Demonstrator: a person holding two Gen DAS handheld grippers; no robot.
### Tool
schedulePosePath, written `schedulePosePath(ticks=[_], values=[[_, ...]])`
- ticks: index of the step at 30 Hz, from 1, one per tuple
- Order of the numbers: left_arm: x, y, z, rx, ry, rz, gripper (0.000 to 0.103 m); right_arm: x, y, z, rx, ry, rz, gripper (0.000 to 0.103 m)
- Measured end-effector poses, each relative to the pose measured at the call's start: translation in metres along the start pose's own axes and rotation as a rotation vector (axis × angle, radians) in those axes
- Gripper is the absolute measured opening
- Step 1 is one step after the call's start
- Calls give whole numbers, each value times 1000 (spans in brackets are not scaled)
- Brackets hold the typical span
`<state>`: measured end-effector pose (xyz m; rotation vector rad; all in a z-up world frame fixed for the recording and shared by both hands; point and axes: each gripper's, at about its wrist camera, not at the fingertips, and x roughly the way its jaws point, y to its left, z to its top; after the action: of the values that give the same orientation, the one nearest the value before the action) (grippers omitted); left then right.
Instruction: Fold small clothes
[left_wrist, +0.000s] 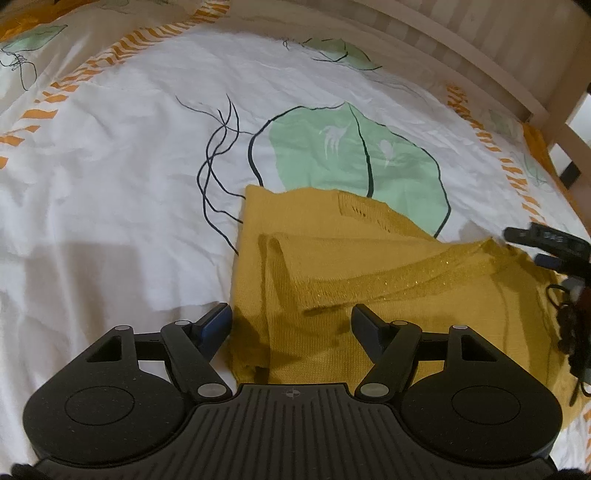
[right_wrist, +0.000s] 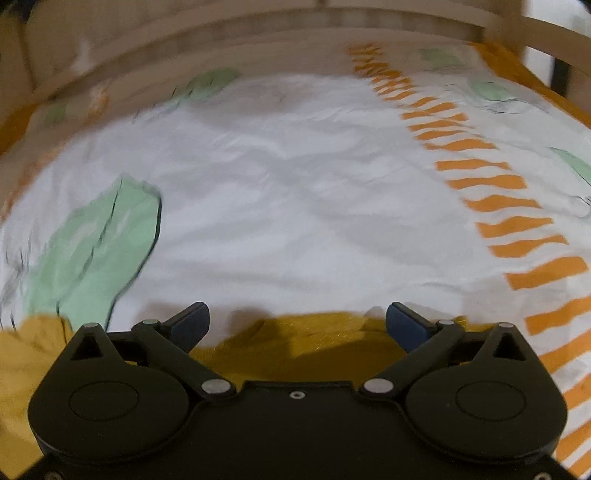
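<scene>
While the mustard knit (left_wrist: 369, 295) lies partly folded on the sheet (left_wrist: 129, 166), its near end is cut off by the left gripper (left_wrist: 290, 323) body in the left wrist view. That gripper hovers with its fingers spread wide and nothing between them, one finger over the white sheet, the other over the knit. A glittery band (left_wrist: 388, 275) crosses the folded-over flap. At the right edge of this view the right gripper (left_wrist: 546, 247) shows only in part, blurred, beside the knit's far corner; dark cables below it are hard to make out.

From the right wrist, the whole view is smeared. The right gripper (right_wrist: 295, 325) is released, fingers apart and empty, just above the knit (right_wrist: 314, 339), whose edge alone shows. A wooden bed frame (right_wrist: 221, 40) bounds the sheet (right_wrist: 295, 184) beyond.
</scene>
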<state>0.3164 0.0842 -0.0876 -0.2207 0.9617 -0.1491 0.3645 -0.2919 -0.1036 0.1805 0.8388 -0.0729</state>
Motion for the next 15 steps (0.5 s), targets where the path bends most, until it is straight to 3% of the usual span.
schedulePosePath(ticks=[7, 15], values=[[1, 1, 1, -1, 0, 9, 70, -60, -19, -18, 19, -102, 96, 102], [6, -6, -6, 59, -12, 28, 70, -120, -43, -71, 24, -109, 178, 103]])
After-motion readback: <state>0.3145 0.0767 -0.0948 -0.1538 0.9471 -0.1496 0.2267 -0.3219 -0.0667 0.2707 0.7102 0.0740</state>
